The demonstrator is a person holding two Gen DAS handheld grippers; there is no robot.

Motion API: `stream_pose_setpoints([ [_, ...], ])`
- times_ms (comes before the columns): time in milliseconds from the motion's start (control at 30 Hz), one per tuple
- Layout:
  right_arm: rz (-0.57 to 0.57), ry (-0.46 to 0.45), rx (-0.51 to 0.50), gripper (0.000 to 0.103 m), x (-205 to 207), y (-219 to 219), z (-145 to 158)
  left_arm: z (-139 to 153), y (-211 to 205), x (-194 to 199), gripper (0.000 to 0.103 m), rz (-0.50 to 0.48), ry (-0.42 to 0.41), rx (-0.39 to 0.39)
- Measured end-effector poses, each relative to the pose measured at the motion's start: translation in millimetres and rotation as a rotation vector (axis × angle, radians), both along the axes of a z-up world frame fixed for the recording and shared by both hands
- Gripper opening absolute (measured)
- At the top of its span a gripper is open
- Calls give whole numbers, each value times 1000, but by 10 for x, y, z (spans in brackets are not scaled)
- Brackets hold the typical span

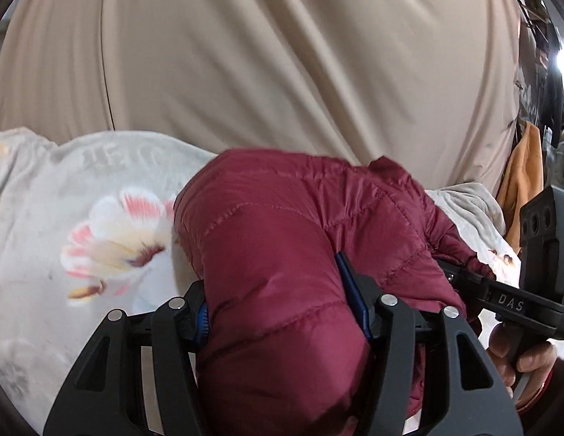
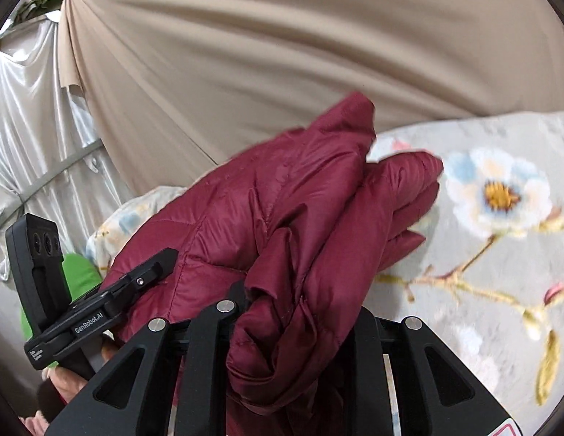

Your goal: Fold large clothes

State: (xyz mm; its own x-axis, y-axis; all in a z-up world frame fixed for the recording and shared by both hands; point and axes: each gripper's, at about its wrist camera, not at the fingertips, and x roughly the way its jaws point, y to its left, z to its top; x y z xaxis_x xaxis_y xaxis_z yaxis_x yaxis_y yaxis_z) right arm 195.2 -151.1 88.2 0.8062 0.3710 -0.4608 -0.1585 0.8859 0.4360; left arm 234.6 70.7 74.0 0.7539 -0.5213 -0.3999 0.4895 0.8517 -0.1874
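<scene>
Both hands carry one maroon puffer jacket [image 1: 282, 254] over a floral bedsheet [image 1: 82, 218], with a beige curtain [image 1: 245, 54] hanging behind.

On the left, the left gripper [image 1: 282, 312] has a thick roll of the jacket bulging up between its jaws; the blue pads press into the quilting on both sides, so it is clamped on the jacket, jaws standing fairly wide around the bulk. The rest of the jacket runs forward and to the right of it, toward the other tool.

On the right, the right gripper [image 2: 300, 312] is clamped on the jacket [image 2: 300, 200] too, but on a thinner, gathered bundle, its jaws closer together. From there the cloth fans up and away, one folded lobe pointing toward the blue flower on the bedsheet [image 2: 500, 254].

To my eye the step in hand is laying the held jacket down onto the bed. To do it well, keep both grips firm and the hands level with each other, pull the cloth gently taut between them so the slippery shell does not sag or bunch, and let the far edge touch the sheet first. Only then should the near edge come down flat, seams lined up.
</scene>
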Motion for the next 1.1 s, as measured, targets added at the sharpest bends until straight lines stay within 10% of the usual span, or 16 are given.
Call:
stream_pose_setpoints([
  [300,22,-160,34,21,-128,-61,386,442,93,-199,60,-30,-177,-94],
  [500,-80,260,142,34,197,-539,-685,-391,-76,353,71,-44,161,16],
  [567,-73,252,253,41,-9,-731,-821,-570,111,304,72,-51,225,-62],
  [733,-129,126,159,44,-523,-875,-422,-335,474,-82,92,-38,154,-60],
  [933,-81,156,130,60,-272,-622,-377,-503,53,-365,93,-128,142,146],
  [1000,-82,223,82,51,-134,-484,-510,-632,-106,-400,91,-87,111,255],
  [1033,-89,232,59,26,-134,-449,-509,-681,-133,-389,76,-62,109,289],
  [1100,-65,188,107,10,-238,-438,-410,-696,-67,-337,66,-17,121,300],
])
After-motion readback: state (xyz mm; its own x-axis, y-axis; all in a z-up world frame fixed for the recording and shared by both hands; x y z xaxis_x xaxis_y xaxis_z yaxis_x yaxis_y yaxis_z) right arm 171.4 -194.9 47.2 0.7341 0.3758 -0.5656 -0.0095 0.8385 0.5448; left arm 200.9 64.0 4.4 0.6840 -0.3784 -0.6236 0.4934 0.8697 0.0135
